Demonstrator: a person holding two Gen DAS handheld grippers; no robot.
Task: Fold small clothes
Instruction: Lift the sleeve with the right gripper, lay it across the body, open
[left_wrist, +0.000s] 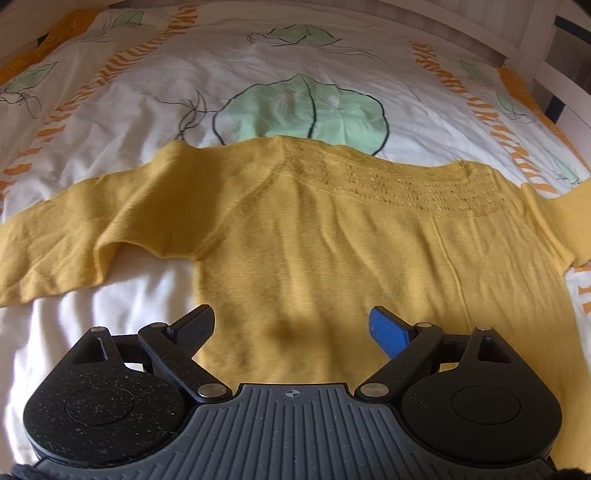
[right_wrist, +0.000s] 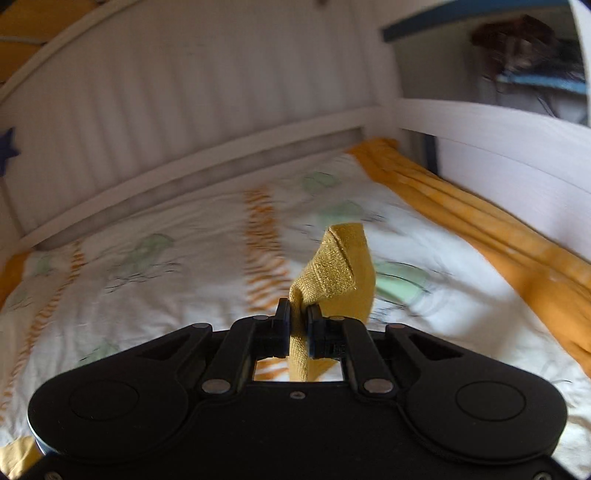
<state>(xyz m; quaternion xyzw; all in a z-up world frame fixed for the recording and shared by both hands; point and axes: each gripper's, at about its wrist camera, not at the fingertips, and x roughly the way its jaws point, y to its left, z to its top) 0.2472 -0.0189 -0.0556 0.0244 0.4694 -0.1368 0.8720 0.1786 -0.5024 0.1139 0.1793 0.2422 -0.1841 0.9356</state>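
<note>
1. A small yellow knitted sweater (left_wrist: 332, 236) lies spread flat on a bed, its neckline (left_wrist: 406, 184) toward the far side and its lower body nearest the left wrist camera.
2. The sweater rests on a white bedcover (left_wrist: 258, 74) printed with green leaves and orange striped bands.
3. One sleeve (left_wrist: 74, 240) stretches out flat to the left of the sweater body; the other sleeve (left_wrist: 565, 218) runs off the right edge of the left wrist view.
4. The left gripper (left_wrist: 291, 325) hovers over the lower part of the sweater with its fingers spread wide apart and nothing between them.
5. Its two pads differ: one is black (left_wrist: 195, 328) and the other blue (left_wrist: 388, 332), and both sit above yellow cloth. Whether they touch it I cannot tell.
6. The right gripper (right_wrist: 298, 325) is clamped tight on a bunch of yellow knit cloth (right_wrist: 340, 273), which stands up beyond the fingertips and also hangs down behind them.
7. In the right wrist view the bedcover appears blurred beneath the gripper, with an orange sheet (right_wrist: 480, 221) bunched along the right side.
8. A white bed rail (right_wrist: 221, 166) curves across the far side of the bed.
</note>
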